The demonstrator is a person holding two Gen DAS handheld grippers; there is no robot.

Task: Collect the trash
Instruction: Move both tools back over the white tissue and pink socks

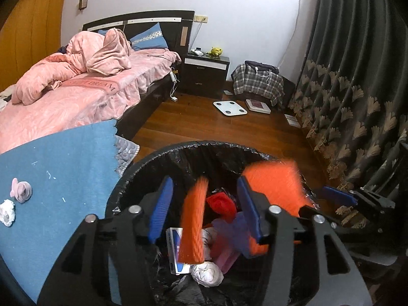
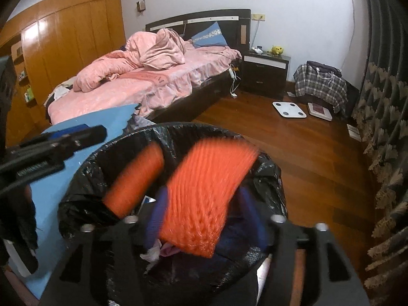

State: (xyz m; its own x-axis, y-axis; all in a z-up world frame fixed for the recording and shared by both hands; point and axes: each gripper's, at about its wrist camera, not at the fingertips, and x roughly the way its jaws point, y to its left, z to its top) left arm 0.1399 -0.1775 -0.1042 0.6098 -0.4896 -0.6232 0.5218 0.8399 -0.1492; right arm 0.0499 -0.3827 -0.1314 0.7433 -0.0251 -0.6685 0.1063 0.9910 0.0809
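Both tongs hang over the black-lined bin [image 1: 132, 173]. Left tongs [image 1: 204, 211] gape, an orange foam net [image 1: 192, 219] blurred between them, apparently loose. Right tongs [image 2: 204, 219] are masked by another orange net [image 2: 204, 199]; grip cannot be judged.

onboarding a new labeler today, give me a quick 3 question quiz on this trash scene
1. True or false: both orange nets are over the bin.
2. The bin liner is: A white, B black, C blue.
3. Name two trash items left on the blue mat.

Key:
1. True.
2. B.
3. Pink wad, white wad.
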